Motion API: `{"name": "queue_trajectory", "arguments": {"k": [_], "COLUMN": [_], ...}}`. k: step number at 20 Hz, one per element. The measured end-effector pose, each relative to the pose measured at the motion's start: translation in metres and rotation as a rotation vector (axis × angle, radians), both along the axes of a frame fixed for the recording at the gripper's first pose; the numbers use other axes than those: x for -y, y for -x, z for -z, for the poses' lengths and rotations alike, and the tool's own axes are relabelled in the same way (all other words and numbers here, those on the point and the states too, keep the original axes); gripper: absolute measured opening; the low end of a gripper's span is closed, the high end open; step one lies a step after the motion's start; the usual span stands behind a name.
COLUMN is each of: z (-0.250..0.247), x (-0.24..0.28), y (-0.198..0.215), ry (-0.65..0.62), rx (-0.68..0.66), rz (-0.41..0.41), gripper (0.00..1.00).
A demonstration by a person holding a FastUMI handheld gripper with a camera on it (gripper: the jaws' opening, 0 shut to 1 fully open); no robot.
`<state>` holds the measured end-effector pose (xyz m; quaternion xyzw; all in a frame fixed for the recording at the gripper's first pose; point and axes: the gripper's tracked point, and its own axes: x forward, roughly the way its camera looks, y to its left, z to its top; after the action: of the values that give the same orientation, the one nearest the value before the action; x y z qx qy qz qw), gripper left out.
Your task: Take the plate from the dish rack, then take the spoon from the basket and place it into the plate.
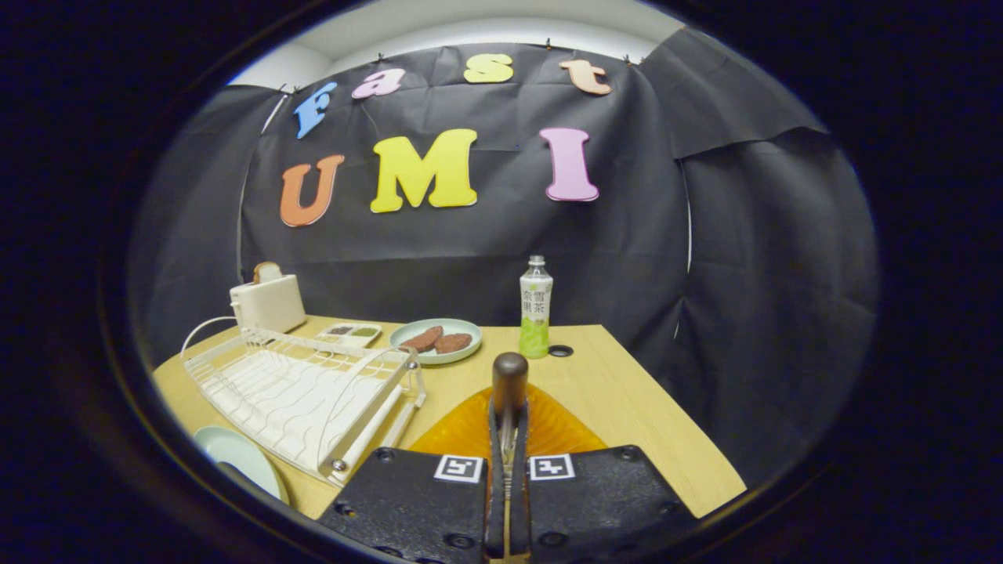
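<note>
My gripper (508,419) is shut on the spoon (509,374). Its brown rounded handle end sticks up from between the two black fingers, and the bowl end is hidden. Directly below and just ahead of the fingers lies the orange ribbed basket (558,429). To the left of the fingers stands the white wire dish rack (305,392), with no dish in its slots. A pale green plate (235,456) lies flat on the wooden table (635,407) at the rack's near left corner, partly cut off.
Beyond the basket stands a green tea bottle (535,309) beside a round cable hole (560,351). A second pale plate (436,341) carries two brown food pieces. A small divided tray (350,333) and a white toaster (268,304) sit behind the rack.
</note>
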<state>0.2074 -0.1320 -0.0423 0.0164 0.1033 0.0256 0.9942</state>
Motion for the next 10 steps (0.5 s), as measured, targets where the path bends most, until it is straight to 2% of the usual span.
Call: {"name": "queue_trajectory", "arguments": {"k": [6, 10], "z": [-0.071, -0.105], "x": [0.007, -0.031], "y": [0.037, 0.085], "ry": [0.077, 0.114], "rx": [0.103, 0.149], "rz": [0.027, -0.038], "gripper": [0.08, 0.08]}}
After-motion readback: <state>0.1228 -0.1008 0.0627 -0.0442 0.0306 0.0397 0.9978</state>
